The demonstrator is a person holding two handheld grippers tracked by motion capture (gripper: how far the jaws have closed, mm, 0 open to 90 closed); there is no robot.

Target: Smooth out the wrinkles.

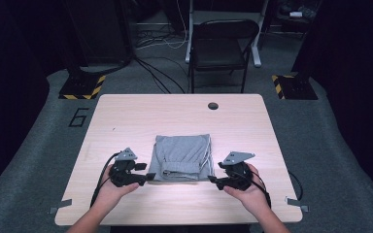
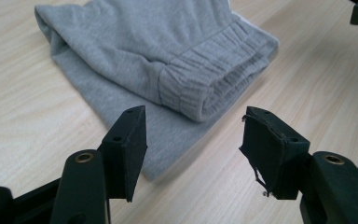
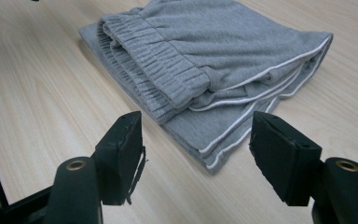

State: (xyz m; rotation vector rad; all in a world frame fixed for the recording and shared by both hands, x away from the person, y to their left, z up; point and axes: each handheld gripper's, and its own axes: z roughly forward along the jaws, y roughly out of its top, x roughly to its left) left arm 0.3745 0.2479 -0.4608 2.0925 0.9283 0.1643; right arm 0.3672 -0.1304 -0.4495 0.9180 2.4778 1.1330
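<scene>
A: What is the left gripper (image 1: 151, 176) doing?

B: Its jaws stand apart with nothing between them. The folded grey shorts (image 1: 181, 157) lie just ahead of its tips, the near corner of the cloth reaching toward the gap.

A: And the shorts themselves?

B: Flat on the wooden table (image 1: 126, 116), elastic waistband folded on top, white piping along one edge, between the two tools.

A: The right gripper (image 1: 212, 180)?

B: Jaws apart too, empty. The piped corner of the shorts sits just in front of its tips, not touched.
</scene>
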